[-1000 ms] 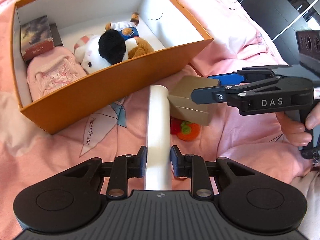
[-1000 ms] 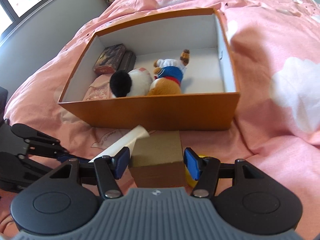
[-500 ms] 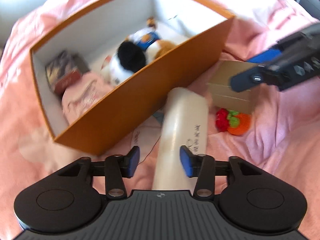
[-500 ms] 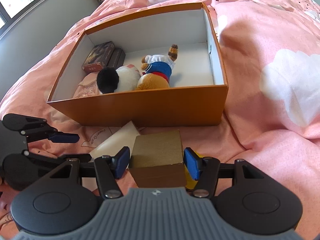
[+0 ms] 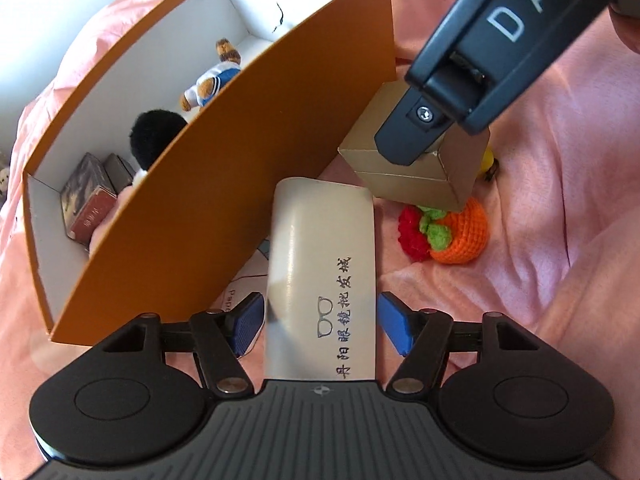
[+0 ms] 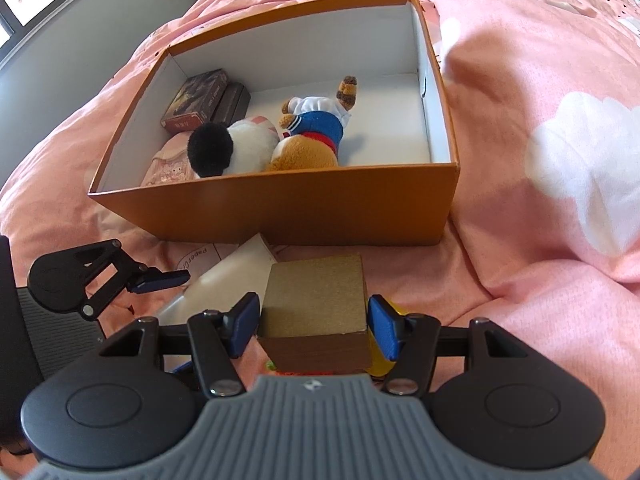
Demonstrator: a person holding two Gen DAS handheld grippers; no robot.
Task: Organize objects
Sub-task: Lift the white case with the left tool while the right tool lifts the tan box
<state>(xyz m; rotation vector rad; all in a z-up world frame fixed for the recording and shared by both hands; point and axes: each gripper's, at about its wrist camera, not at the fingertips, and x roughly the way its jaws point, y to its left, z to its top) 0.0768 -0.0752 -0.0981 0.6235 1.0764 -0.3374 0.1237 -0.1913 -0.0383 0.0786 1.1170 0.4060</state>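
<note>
An orange cardboard box (image 6: 360,208) with white inside lies on a pink bed; it also shows in the left wrist view (image 5: 224,168). It holds plush toys (image 6: 304,136), small dark boxes (image 6: 200,98) and a pink pouch (image 6: 168,160). My left gripper (image 5: 320,322) is open around a white glasses case (image 5: 320,264) with black lettering, pads close beside it. My right gripper (image 6: 314,322) is open around a small brown carton (image 6: 316,300), pads just off its sides. The carton (image 5: 416,172) lies in front of the orange box.
A crocheted orange and red toy (image 5: 448,232) lies by the carton, with a yellow item (image 5: 486,160) behind it. A paper sheet (image 6: 196,258) lies under the glasses case. Rumpled pink bedding (image 6: 540,160) rises on the right.
My left gripper let go of the glasses case, which now lies flat, and its jaws opened wide. It moved closer under the right gripper. The right gripper stayed around the carton.
</note>
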